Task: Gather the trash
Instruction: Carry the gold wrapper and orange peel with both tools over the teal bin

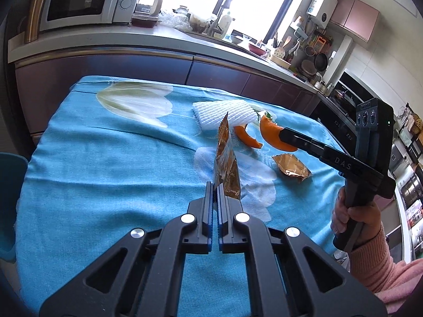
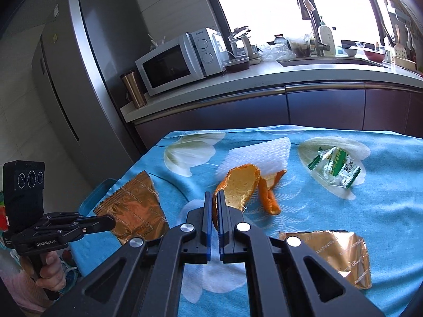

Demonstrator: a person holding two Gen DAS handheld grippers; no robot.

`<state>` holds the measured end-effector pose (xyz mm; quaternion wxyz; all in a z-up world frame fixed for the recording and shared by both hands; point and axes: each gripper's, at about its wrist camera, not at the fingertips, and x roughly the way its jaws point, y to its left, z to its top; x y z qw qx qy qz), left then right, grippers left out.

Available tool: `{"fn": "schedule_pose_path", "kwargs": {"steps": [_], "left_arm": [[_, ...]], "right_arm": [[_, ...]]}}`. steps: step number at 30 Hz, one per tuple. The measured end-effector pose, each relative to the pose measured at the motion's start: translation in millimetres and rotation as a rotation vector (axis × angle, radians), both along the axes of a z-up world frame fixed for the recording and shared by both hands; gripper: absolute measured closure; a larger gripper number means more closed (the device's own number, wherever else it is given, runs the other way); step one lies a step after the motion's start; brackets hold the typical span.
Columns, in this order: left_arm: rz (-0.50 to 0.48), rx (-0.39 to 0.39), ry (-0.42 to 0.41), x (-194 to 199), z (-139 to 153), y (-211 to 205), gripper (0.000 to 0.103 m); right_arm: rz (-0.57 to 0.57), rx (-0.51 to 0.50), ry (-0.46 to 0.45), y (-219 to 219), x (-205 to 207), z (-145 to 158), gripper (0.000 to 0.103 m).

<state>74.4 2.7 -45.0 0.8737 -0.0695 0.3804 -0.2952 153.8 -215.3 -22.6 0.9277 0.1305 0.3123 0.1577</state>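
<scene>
Now both jaws are clamped on trash — the left gripper (image 1: 214, 189) on a brown wrapper (image 1: 226, 163), the right gripper (image 2: 214, 198) on an orange peel (image 2: 239, 185) — lifted over the tabletop (image 1: 92, 158), where another brown wrapper (image 1: 290, 168), a peel strip (image 1: 247, 137), a white foam net (image 1: 224, 112) and a green wrapper (image 2: 334, 167) are left.

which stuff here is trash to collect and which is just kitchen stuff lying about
Trash for the job:
gold wrapper in the left gripper
orange peel in the right gripper
second peel strip
white foam net
green candy wrapper
crumpled gold wrapper

Just lying about:
microwave
copper tumbler
soap bottle
</scene>
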Motion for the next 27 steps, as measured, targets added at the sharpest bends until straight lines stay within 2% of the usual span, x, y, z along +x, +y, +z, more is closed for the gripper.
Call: {"fn": "schedule_pose_path", "kwargs": {"steps": [27], "left_arm": [[0.250, -0.015, -0.071, -34, 28, 125, 0.100]], "right_arm": [[0.300, 0.029, -0.019, 131, 10, 13, 0.100]]}}
